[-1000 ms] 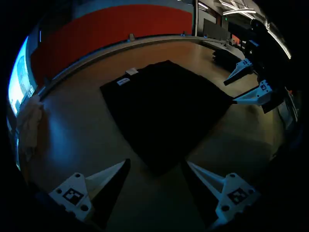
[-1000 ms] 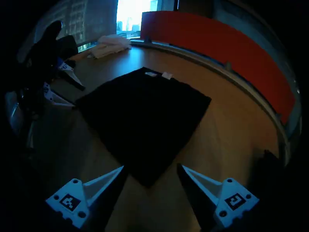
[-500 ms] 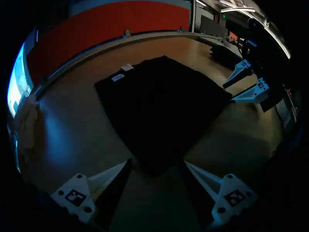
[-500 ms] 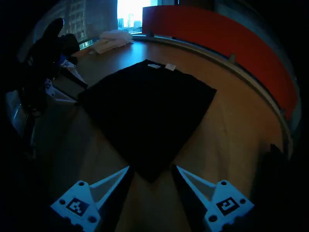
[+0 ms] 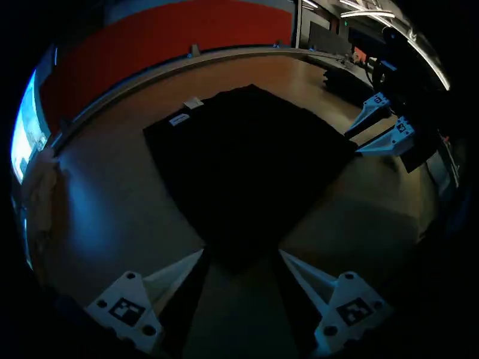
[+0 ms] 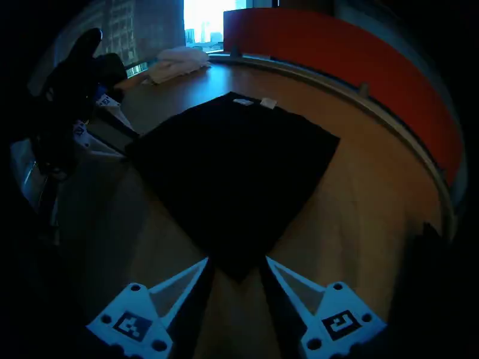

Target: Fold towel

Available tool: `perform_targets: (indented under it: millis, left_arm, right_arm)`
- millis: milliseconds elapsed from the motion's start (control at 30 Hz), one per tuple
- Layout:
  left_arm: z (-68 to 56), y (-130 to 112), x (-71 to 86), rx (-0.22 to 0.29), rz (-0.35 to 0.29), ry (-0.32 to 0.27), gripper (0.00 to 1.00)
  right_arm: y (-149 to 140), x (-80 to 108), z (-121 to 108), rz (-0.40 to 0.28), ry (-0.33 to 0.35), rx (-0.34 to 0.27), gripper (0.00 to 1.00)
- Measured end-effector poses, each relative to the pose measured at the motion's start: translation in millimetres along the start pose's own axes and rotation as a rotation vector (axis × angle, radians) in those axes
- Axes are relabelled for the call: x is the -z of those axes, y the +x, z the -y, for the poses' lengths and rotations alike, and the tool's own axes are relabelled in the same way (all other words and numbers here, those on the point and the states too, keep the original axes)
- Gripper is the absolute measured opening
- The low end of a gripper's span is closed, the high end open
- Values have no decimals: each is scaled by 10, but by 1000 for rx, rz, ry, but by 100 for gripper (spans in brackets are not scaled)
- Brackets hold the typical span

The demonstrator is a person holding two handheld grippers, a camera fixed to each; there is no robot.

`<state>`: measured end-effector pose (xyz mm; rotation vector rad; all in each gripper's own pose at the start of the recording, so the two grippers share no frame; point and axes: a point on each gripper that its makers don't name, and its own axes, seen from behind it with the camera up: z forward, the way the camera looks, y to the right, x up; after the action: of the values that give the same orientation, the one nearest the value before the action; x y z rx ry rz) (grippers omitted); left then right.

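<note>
A black towel [image 5: 251, 161] lies spread flat on the wooden table [image 5: 114, 203], with two small white labels [image 5: 179, 118] at its far corner. In the left gripper view, my left gripper [image 5: 242, 254] is open and low over the table, its fingers on either side of a near towel corner. In the right gripper view, my right gripper [image 6: 236, 260] is open and straddles another corner of the towel [image 6: 239, 167]. Each view also shows the other gripper farther off at a side corner: the right gripper [image 5: 383, 128] and the left gripper [image 6: 102, 128].
A pile of light cloth [image 6: 176, 60] lies at the far end of the table near a bright window. A red partition [image 5: 167, 36] runs behind the table's raised back rail. Dark objects [image 5: 344, 81] sit at the far right of the table.
Both grippers have crept forward onto their towel corners, and the gap between each pair of fingers has narrowed. The towel has not moved.
</note>
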<state>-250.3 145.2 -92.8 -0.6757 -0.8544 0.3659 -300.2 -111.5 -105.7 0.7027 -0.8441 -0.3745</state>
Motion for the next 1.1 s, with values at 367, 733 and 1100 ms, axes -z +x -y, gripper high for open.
perform_targets:
  millis: [367,733,1100]
  left_arm:
    - [16,35,-17,28,12,11,15]
    - [-13,184,134,64,-14,15,12]
    - [-1,462,467,107,-40,27,11]
  right_arm:
    - [35,-20,39,-7,11,-10,16]
    - [241,119,7,-61,-13,-22,15]
    - [571,478,50,-122,-26,-16,15]
